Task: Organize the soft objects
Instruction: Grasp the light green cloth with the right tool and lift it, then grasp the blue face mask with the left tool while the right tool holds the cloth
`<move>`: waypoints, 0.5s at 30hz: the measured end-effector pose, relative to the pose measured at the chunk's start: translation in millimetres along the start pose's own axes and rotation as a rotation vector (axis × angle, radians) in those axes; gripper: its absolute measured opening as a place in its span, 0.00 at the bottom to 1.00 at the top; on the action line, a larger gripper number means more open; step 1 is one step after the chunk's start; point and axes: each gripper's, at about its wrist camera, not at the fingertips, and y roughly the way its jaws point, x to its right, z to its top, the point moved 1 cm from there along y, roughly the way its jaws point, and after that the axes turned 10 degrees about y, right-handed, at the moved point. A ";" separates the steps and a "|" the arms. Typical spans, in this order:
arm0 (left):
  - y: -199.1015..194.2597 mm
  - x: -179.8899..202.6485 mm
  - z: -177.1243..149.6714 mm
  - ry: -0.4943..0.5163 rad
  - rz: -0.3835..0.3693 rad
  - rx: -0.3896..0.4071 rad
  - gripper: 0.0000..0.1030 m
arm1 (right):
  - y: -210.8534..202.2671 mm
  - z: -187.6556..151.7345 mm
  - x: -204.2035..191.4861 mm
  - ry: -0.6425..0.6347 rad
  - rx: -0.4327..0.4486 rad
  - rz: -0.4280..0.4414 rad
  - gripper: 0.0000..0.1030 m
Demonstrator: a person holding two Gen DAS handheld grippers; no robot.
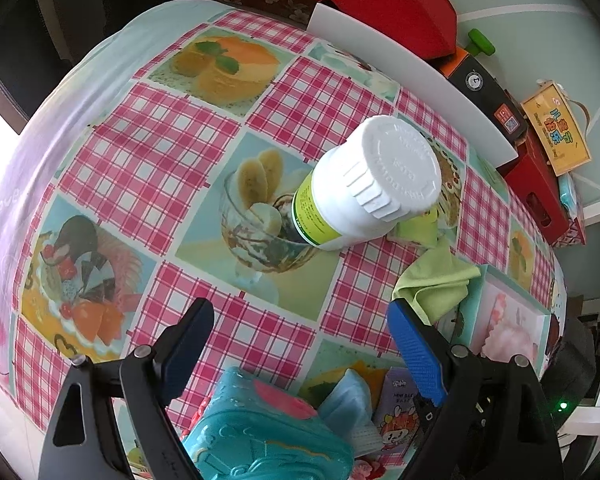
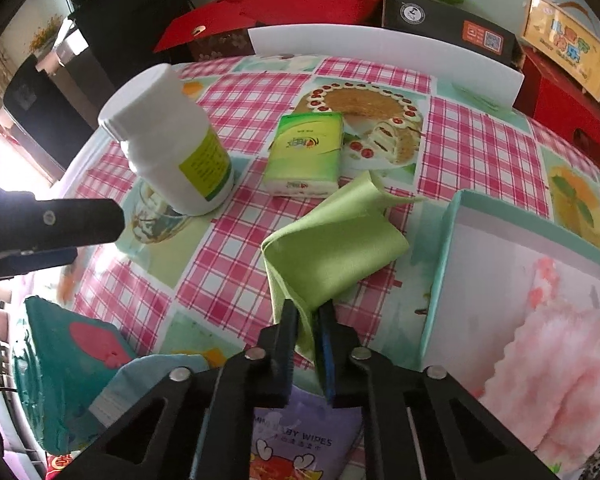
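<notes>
- Right gripper (image 2: 309, 320) was clamped on one edge of the green cloth (image 2: 332, 248); the rest of the cloth draped onto the checked tablecloth (image 2: 228, 264), just beside the teal-rimmed box (image 2: 440, 280).
- Left gripper (image 1: 300, 320) hovered over the tablecloth with jaws spread wide, holding nothing.
- White bottle (image 2: 172, 140) stood upright near the green tissue pack (image 2: 306, 152), both beyond the cloth.
- Baby wipes pack (image 2: 300, 440) and teal pouch (image 1: 268, 432) lay at the near edge.
</notes>
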 end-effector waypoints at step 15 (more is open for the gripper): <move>-7.5 13.9 -1.2 0.036 -0.055 0.015 0.86 | -37.0 -8.3 8.8 0.062 0.041 0.109 0.07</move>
